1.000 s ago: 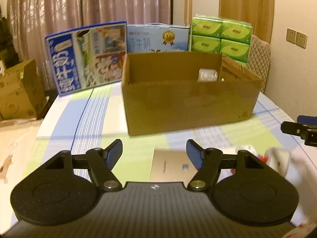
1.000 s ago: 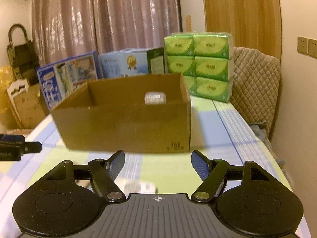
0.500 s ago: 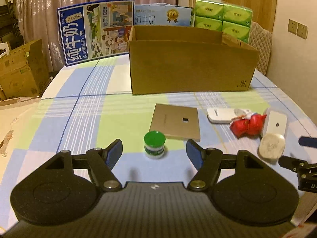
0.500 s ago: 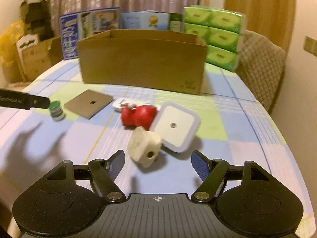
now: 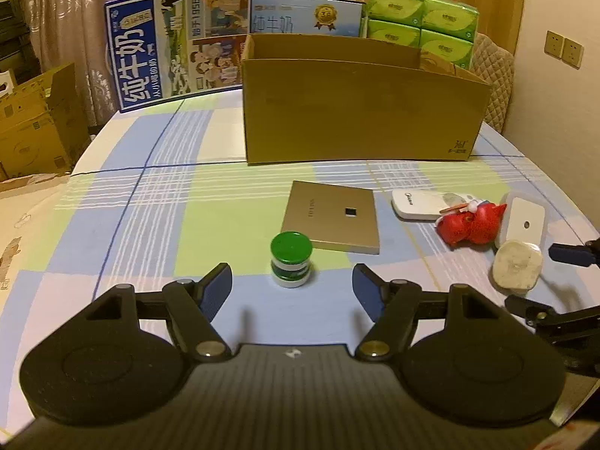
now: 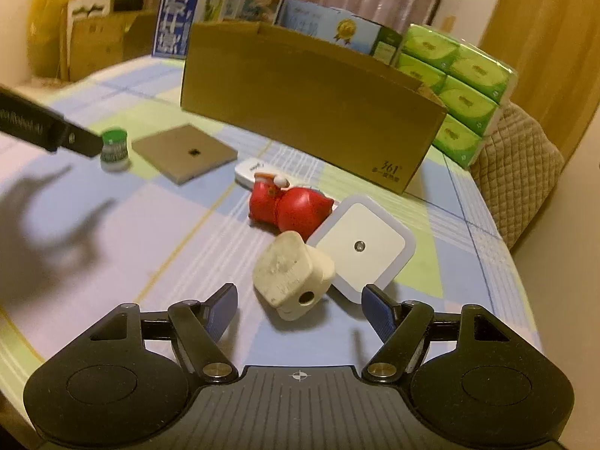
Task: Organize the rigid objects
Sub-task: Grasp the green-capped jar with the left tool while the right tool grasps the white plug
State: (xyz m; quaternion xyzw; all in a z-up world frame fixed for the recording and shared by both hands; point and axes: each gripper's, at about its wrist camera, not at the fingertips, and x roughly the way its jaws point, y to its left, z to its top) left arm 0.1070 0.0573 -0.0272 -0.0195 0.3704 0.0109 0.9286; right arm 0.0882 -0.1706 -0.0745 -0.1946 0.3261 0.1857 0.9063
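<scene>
Six things lie outside the cardboard box (image 5: 360,112); our left gripper (image 5: 292,285) gapes before the green-lidded jar (image 5: 291,258), our right gripper (image 6: 300,305) around the cream plug (image 6: 292,281), neither gripping.

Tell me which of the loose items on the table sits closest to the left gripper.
The small green-lidded jar, upright just ahead of the open left gripper. The flat gold square box lies beyond it; the other pieces cluster far right.

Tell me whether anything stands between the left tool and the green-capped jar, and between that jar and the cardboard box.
Nothing visible blocks the left tool: the green-capped jar stands just ahead of its open fingers, with bare tablecloth between. Toward the cardboard box, the flat tan square lies beside the jar, slightly right of a straight path; lifting over it should clear.
</scene>
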